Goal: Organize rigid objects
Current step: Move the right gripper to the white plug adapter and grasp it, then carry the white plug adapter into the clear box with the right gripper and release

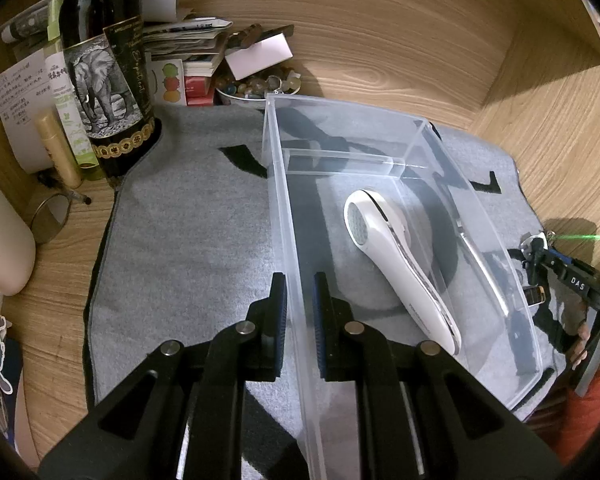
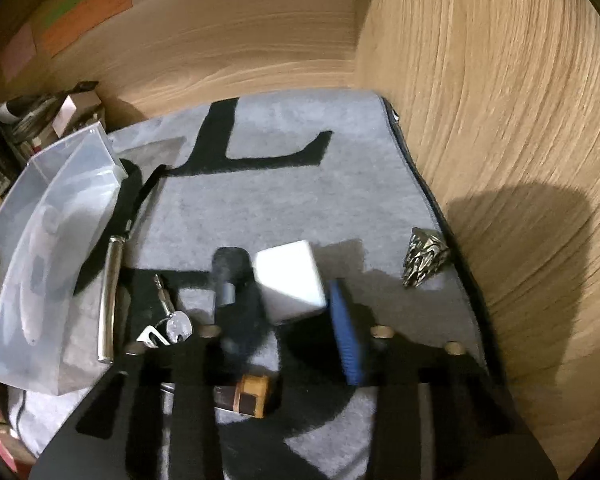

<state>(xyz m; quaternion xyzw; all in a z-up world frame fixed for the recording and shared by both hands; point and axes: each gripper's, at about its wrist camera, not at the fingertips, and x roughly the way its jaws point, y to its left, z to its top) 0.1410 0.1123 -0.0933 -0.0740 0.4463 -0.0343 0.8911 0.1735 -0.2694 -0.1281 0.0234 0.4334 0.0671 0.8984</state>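
Down on the gray mat, the left gripper pinched the near wall of the clear plastic box, one finger on each side of it. Inside the box lay a white handheld device, flat on the bottom. The right gripper held a white cube between its fingers, above the mat. Just left of it were a silver bar beside the box, some keys and a small brown and yellow thing. A spiky metal piece sat near the mat's right edge. A dark bottle with an elephant label stood on the table.
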